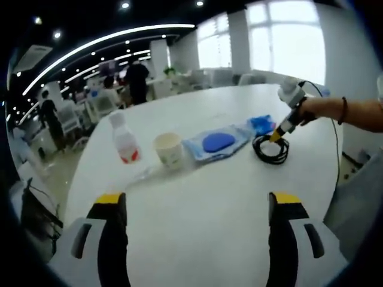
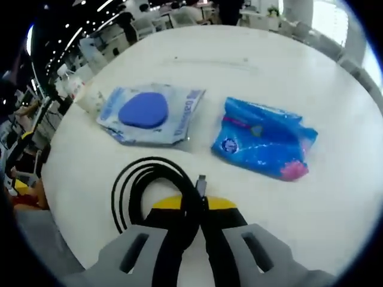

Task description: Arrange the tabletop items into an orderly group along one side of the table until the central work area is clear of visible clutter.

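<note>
My left gripper [image 1: 197, 200] hovers open over the near part of the white table [image 1: 203, 239], nothing between its jaws. Across the table lie in a row a clear bottle with a red label [image 1: 125, 142], a paper cup [image 1: 169, 149], a flat clear pouch with a blue pad [image 1: 215, 143] and a blue wipes pack [image 1: 261, 124]. A coiled black cable [image 1: 271, 150] lies by the pack, with my right gripper [image 1: 279, 134] down on it. In the right gripper view my right gripper [image 2: 194, 206] is shut on the cable [image 2: 140, 179], just before the pouch [image 2: 149, 113] and pack [image 2: 263, 140].
The table edge [image 1: 78, 173] curves away on the left, with chairs and people standing in the office beyond. A hand and forearm [image 1: 335, 110] reach in from the right. The cup and bottle [image 2: 84, 95] sit at the table's far left edge in the right gripper view.
</note>
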